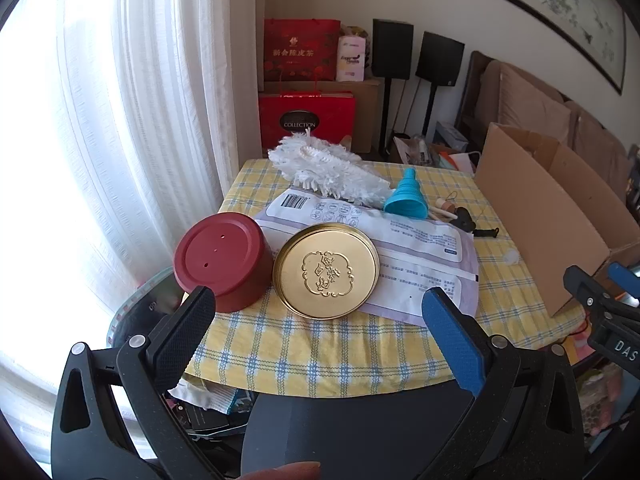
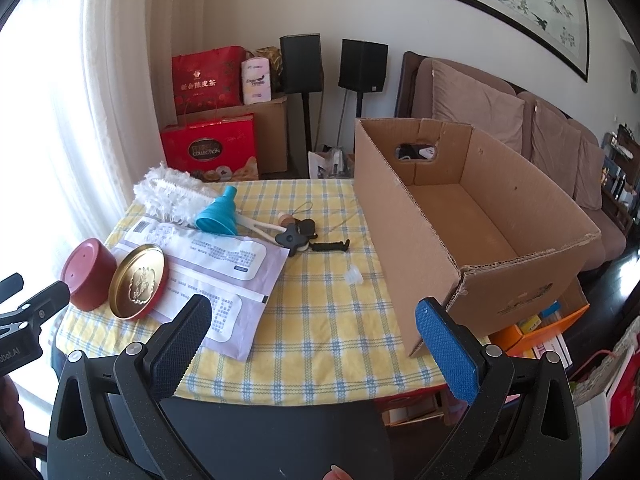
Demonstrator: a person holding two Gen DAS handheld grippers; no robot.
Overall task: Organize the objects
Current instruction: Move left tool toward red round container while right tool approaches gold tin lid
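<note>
Gold tin lid (image 1: 326, 272) leans on red tin (image 1: 220, 264); left gripper (image 1: 316, 328) and right gripper (image 2: 316, 340) both gape apart, holding nothing.

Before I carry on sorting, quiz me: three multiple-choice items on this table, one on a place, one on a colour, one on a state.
1. The gold tin lid lies:
A. beside the red tin
B. in the box
C. under the duster

2. The collapsible funnel is:
A. yellow
B. blue
C. black

3. The cardboard box is:
A. taped shut
B. open and empty
C. half full

Key: 1 A, the lid leans against the red tin; 2 B, it is plainly blue in both views; 3 B, the right wrist view shows its bare floor.
</note>
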